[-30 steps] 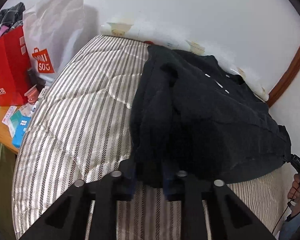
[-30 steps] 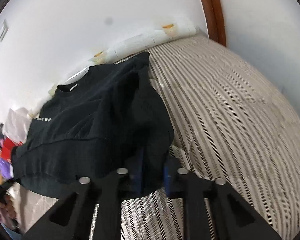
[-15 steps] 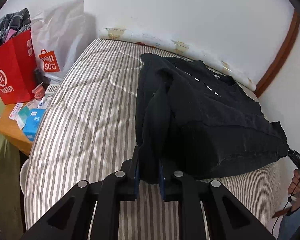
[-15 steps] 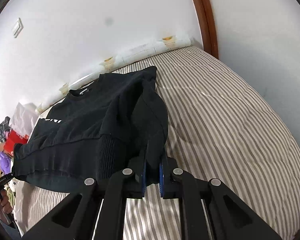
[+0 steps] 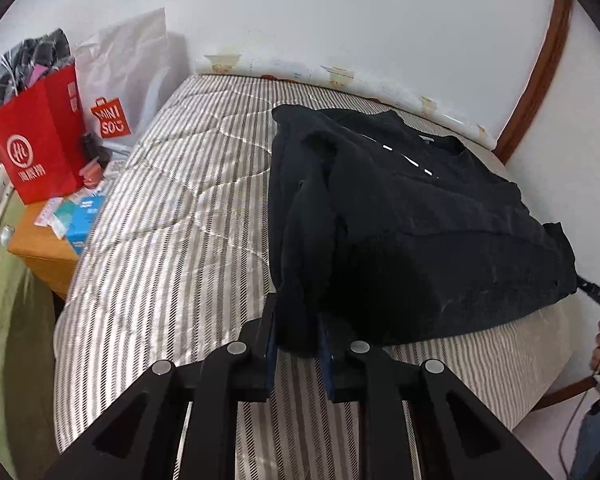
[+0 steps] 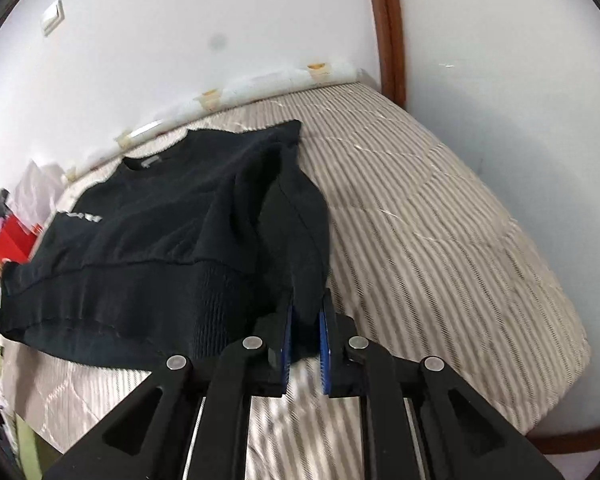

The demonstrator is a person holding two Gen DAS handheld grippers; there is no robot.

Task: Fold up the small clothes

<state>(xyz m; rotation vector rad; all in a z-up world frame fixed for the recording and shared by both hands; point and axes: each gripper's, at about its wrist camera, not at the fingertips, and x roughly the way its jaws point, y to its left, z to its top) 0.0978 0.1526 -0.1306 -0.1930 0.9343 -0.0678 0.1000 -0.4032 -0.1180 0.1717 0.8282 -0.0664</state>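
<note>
A black sweatshirt (image 5: 412, 216) lies on the striped mattress (image 5: 172, 216), neck toward the wall, both sleeves folded in over the body. My left gripper (image 5: 298, 326) is shut on the hem corner at the sweatshirt's left side. My right gripper (image 6: 305, 322) is shut on the opposite hem corner of the sweatshirt (image 6: 172, 232). The hem is lifted a little off the mattress (image 6: 440, 216) between the two grippers. The right gripper's black tip shows at the far right of the left wrist view (image 5: 596, 296).
A red paper bag (image 5: 40, 140) and a white Miniso bag (image 5: 128, 80) stand left of the bed above a wooden side table (image 5: 40, 248) with small boxes. A white wall and brown door frame (image 5: 536, 80) bound the far side.
Both grippers have pulled back toward the near edge of the bed with the hem held, drawing the sweatshirt flatter and longer on the mattress.
</note>
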